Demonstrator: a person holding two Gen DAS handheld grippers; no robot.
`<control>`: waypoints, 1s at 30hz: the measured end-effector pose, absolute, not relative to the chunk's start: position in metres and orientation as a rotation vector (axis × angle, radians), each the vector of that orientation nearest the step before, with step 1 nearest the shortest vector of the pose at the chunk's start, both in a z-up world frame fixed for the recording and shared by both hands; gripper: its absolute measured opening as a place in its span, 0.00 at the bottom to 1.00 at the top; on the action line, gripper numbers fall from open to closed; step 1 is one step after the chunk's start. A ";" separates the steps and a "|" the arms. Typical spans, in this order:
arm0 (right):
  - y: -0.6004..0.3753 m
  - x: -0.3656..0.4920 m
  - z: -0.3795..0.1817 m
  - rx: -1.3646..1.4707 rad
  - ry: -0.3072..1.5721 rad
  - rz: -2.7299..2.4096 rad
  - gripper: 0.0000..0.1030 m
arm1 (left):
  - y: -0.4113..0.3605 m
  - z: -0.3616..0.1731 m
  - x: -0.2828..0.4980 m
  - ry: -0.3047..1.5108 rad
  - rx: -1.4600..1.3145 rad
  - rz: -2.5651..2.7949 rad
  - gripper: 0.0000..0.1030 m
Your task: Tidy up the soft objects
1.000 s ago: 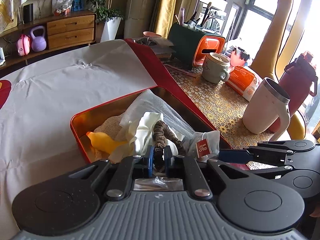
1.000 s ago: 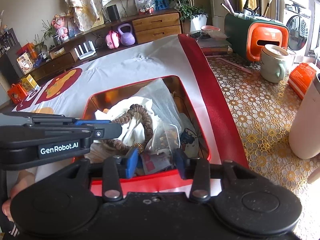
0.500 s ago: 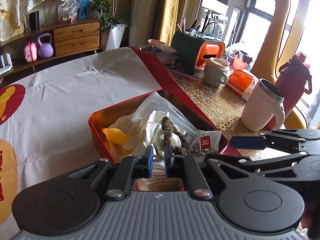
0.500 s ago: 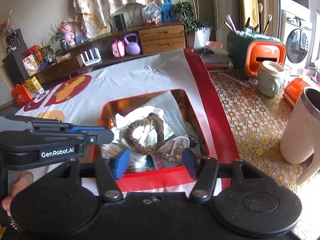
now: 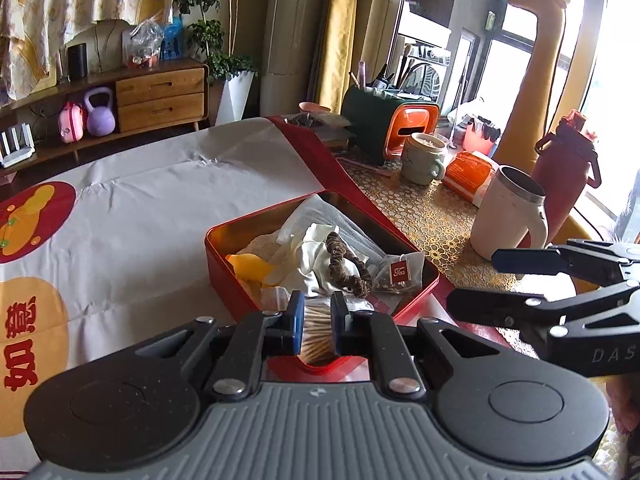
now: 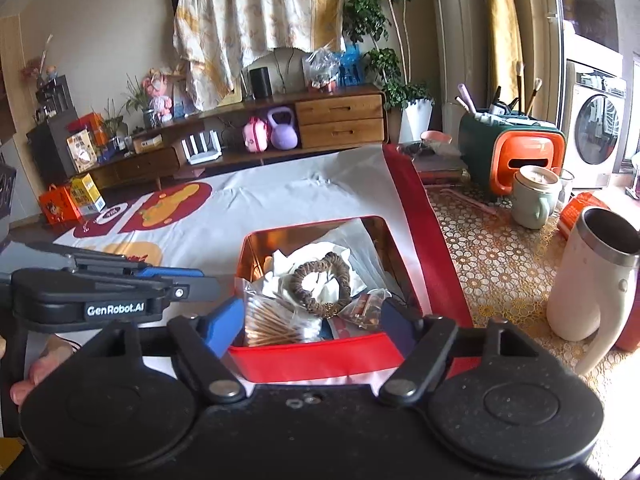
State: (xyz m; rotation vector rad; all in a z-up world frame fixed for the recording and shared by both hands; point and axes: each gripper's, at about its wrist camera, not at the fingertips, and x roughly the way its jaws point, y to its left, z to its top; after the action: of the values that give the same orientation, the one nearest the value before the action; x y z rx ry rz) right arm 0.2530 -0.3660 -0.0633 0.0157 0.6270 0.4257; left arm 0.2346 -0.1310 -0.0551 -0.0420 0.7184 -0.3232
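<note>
Left wrist view: left gripper (image 5: 314,322) hung nearly closed just short of the red tin's (image 5: 226,271) near edge; whether it pinched the cotton-swab bag (image 5: 316,334) between its fingers, can't tell. Scrunchie (image 5: 344,266) lay in tin w/ white cloth (image 5: 310,258) and tea bag (image 5: 398,270).

Right wrist view: right gripper (image 6: 312,320) was spread wide at tin's near wall (image 6: 312,358), swab bag (image 6: 276,320) inside. Mug (image 6: 592,280) stood well right; worktop's white cloth cover (image 6: 256,200) lay bare far and left.

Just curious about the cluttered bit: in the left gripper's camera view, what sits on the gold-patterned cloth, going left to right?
Green and orange organizer → pale green mug → orange packet → white tumbler → dark red bottle.
</note>
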 end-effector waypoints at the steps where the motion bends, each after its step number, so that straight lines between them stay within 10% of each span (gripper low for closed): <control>1: -0.367 0.251 -0.062 0.016 0.621 0.423 0.74 | -0.131 -0.054 0.231 0.714 -0.036 -0.323 0.13; 13: -0.371 0.216 -0.049 0.057 0.526 0.394 0.86 | -0.117 -0.048 0.197 0.695 -0.051 -0.289 0.18; 17: -0.365 0.204 -0.050 0.041 0.518 0.394 0.88 | -0.112 -0.045 0.186 0.683 -0.053 -0.267 0.68; 30: -0.362 0.171 -0.048 0.048 0.494 0.374 1.00 | -0.110 -0.028 0.146 0.595 -0.011 -0.237 0.84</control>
State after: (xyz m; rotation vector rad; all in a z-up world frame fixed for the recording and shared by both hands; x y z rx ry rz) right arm 0.1706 -0.3616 -0.0479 0.0479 0.4943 0.3738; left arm 0.1461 -0.1101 -0.0282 -0.0110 0.5950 -0.2370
